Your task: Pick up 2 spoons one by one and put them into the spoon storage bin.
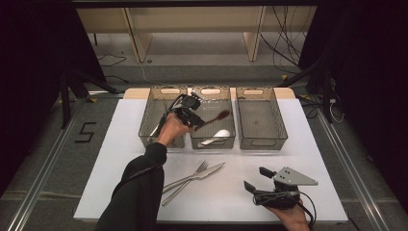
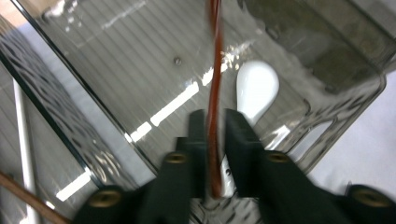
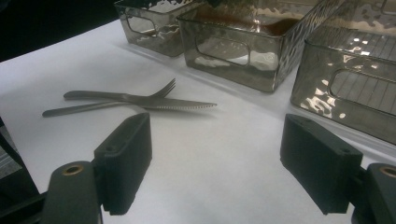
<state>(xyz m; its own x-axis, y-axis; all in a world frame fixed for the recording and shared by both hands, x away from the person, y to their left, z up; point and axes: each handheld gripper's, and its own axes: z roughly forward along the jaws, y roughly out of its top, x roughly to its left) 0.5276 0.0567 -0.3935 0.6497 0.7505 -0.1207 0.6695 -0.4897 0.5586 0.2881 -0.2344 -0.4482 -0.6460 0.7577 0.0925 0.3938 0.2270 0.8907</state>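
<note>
My left gripper hovers over the middle grey bin. A brown spoon sticks out from it to the right. In the left gripper view the spoon's handle runs between the jaws of the left gripper, which stand slightly apart with thin gaps on both sides of it. A white spoon lies on the bin floor below, also seen from above. My right gripper rests open near the table's front right, its jaws wide with nothing between them.
A fork and a knife lie crossed on the white table in front of the bins, left of the right gripper. The left bin holds a white rod. The right bin stands beside the middle one.
</note>
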